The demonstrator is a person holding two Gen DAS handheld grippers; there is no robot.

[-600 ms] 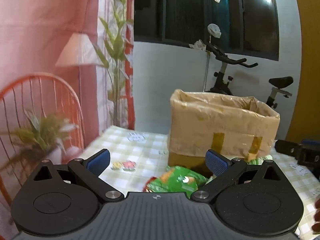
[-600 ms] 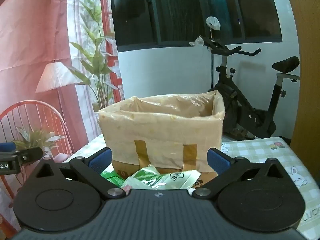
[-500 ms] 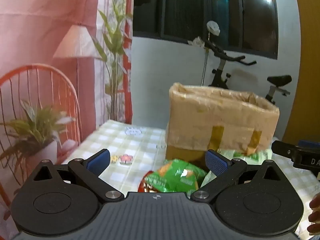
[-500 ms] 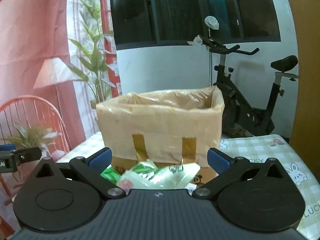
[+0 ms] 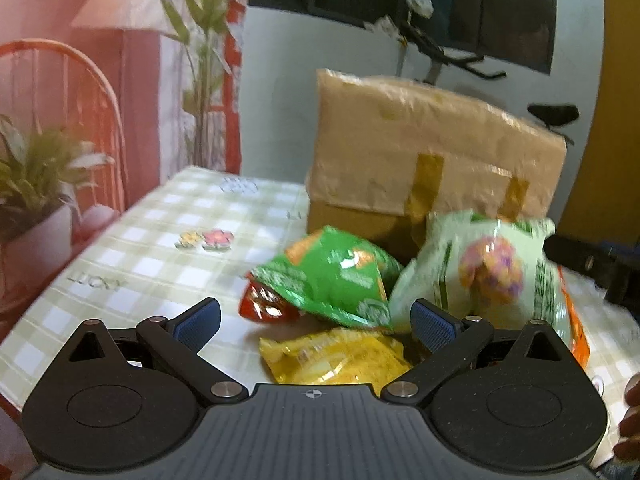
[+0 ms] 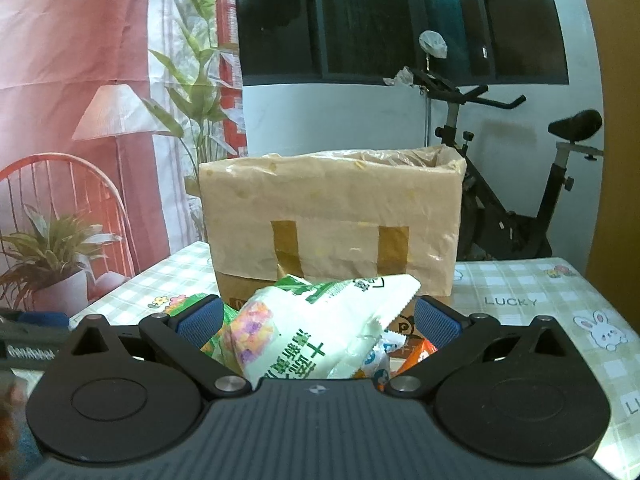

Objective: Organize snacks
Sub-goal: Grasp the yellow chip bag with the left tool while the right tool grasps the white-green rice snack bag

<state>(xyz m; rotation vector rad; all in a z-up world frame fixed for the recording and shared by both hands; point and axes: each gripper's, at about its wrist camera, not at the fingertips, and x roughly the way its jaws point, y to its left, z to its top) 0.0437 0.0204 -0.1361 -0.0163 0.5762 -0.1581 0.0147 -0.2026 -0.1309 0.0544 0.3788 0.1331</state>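
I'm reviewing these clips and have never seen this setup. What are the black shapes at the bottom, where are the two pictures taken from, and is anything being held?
Each picture comes from a camera mounted on a hand-held gripper, looking forward along its two blue-padded fingers. The black shapes are the grippers themselves: the left gripper and the right gripper. Both are wide open and hold nothing. On the checked tablecloth lies a pile of snack bags in front of a lined cardboard box: a green bag, a pale bag, a yellow bag. Behind stands an exercise bike.
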